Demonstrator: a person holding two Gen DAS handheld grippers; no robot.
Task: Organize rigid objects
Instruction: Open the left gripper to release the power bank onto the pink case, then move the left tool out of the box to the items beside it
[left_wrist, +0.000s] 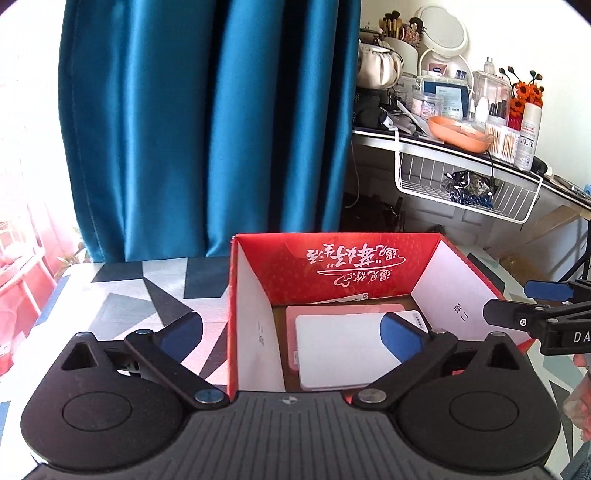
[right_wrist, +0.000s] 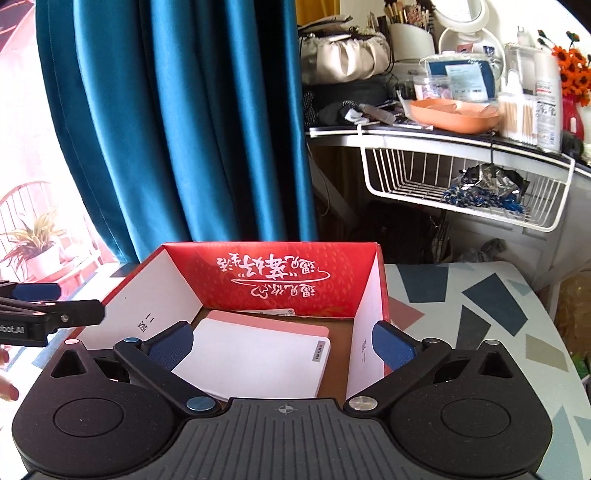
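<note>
Curtain (left_wrist: 207, 122) hangs behind red box (left_wrist: 332, 262); cluttered shelf (left_wrist: 443, 142) alongside.

A table (right_wrist: 480, 310) with a grey, blue and pink geometric cover carries the things. An open red box (right_wrist: 273, 273) stands on it.

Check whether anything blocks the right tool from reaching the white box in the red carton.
Nothing visible does. The right tool, open, sits above the carton's open top, and the white box lies uncovered on the stack directly below. The left tool stays off to the side.
</note>
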